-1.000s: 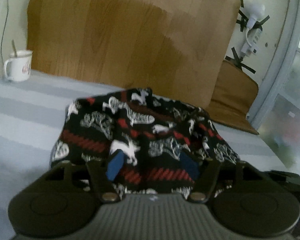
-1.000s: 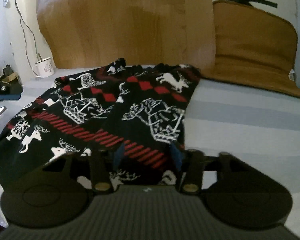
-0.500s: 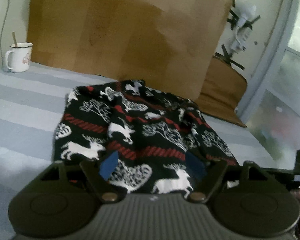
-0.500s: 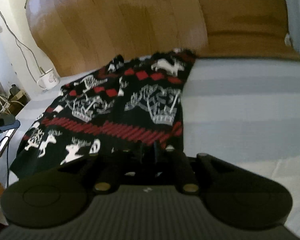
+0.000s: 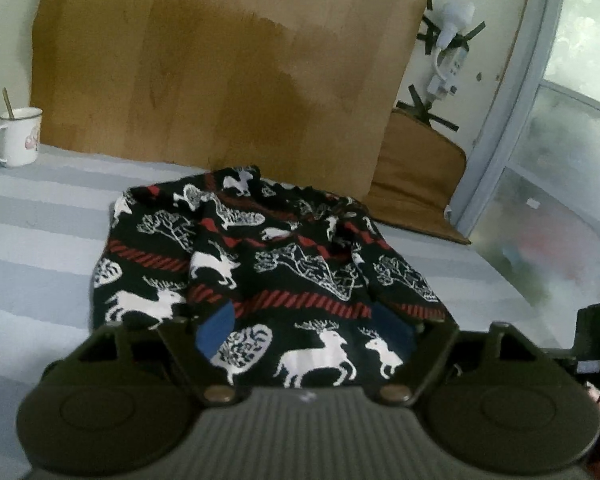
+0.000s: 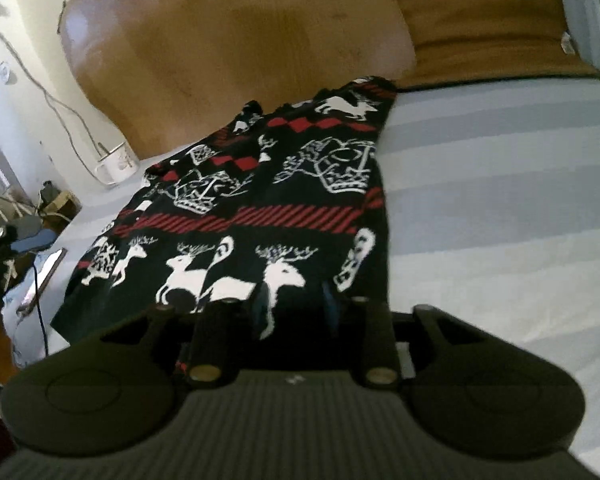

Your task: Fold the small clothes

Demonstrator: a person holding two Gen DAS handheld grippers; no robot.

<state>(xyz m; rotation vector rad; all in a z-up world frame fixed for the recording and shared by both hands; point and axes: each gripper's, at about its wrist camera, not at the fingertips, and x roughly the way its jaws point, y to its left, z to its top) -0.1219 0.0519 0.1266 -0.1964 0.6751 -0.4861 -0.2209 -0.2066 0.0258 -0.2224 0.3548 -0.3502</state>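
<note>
A black garment with red stripes and white deer lies spread on the grey striped sheet. In the left wrist view my left gripper hovers over its near hem. The jaws are opening, with the blue pads wide apart and pressing on nothing. In the right wrist view the garment stretches away toward the wooden board. My right gripper sits at its near edge, jaws closing onto the hem, with dark cloth bunched between the pads.
A wooden board leans at the back, with a brown cushion to its right. A white mug holding a stick stands at the far left. Cables and clutter lie off the bed's left side. Bare sheet spreads to the right.
My left gripper drew back and widened, so more of the near hem shows. My right gripper rolled, dropped to the hem and narrowed onto the cloth.
</note>
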